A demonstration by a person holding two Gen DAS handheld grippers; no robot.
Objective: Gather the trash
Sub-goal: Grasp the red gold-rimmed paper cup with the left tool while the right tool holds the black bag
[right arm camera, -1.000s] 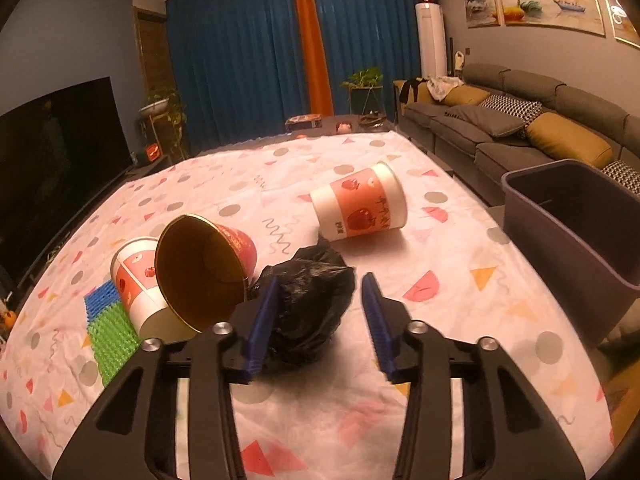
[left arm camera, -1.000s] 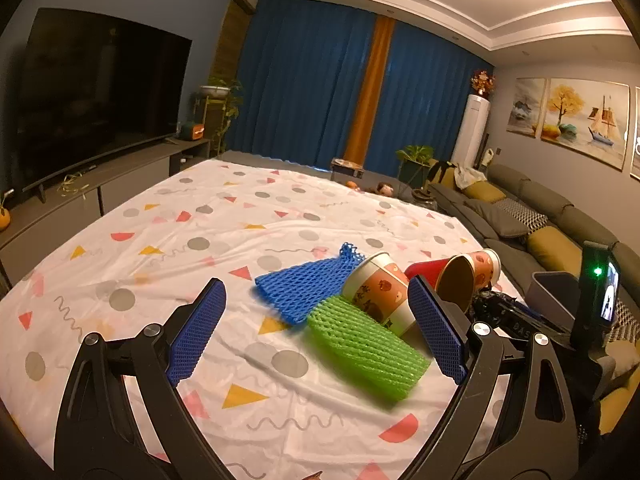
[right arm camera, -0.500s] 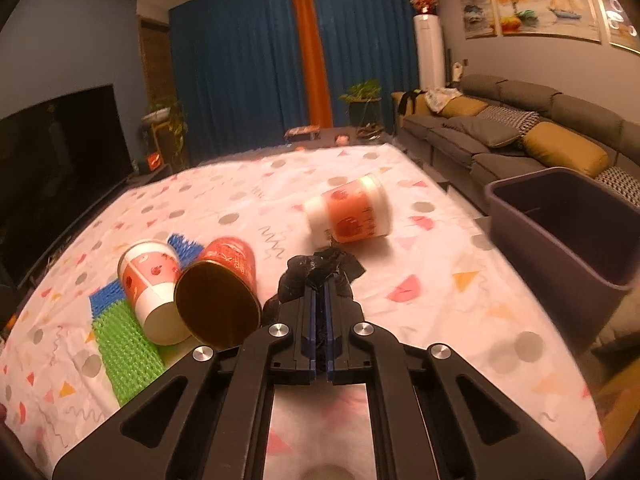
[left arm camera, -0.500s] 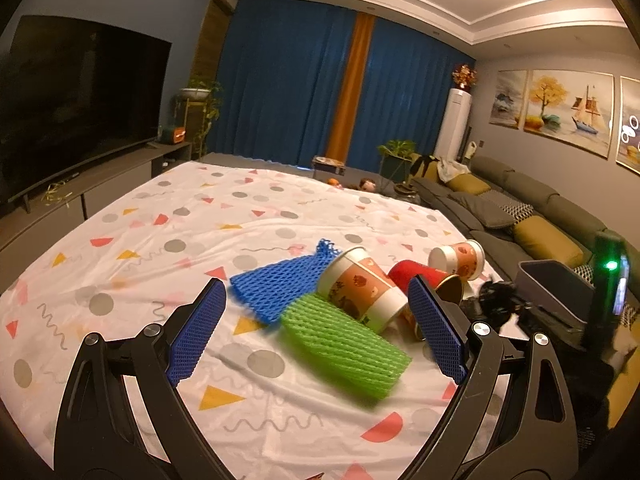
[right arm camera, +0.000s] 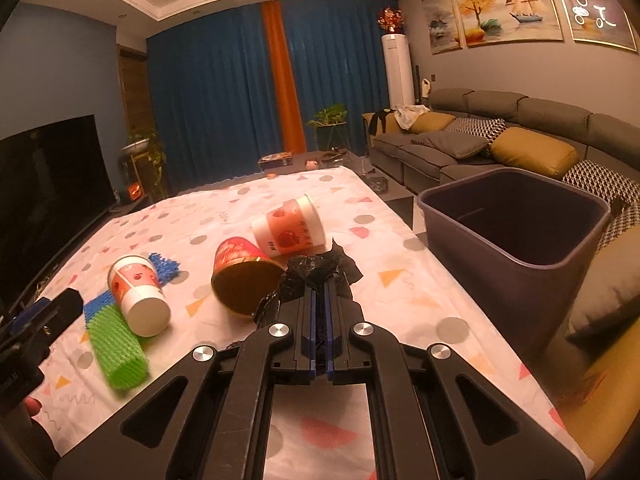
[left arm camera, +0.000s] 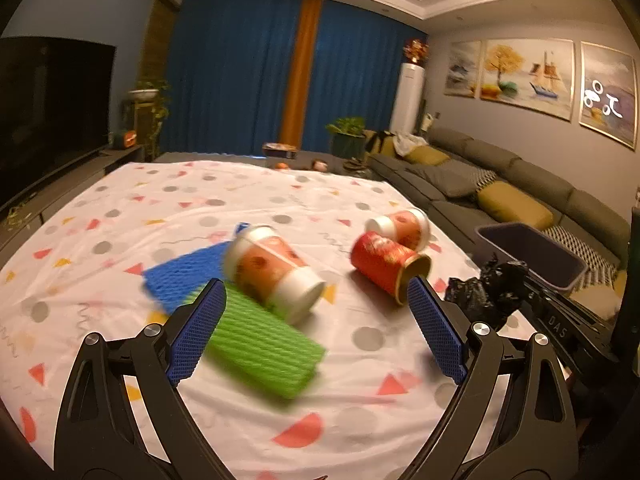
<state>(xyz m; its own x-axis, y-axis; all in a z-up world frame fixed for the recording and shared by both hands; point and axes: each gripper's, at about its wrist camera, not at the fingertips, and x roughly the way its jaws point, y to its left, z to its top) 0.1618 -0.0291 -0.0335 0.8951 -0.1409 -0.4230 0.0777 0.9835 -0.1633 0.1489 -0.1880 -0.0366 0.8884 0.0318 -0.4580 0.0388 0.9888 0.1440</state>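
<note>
Behind our grippers, a patterned tablecloth (right arm camera: 400, 264) carries scattered trash, with a grey bin (right arm camera: 516, 216) beside it. Our right gripper (right arm camera: 319, 312) clamps a crumpled black bag (right arm camera: 316, 270) between closed fingers. Our left gripper (left arm camera: 316, 328) stands wide open over a green foam net (left arm camera: 264, 344).

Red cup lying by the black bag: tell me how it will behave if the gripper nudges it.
The red cup lies on its side, so it would probably roll, curving because it tapers. It looks like empty paper, so likely light and easily crushed. The white cup lies just behind and might stop it.
</note>
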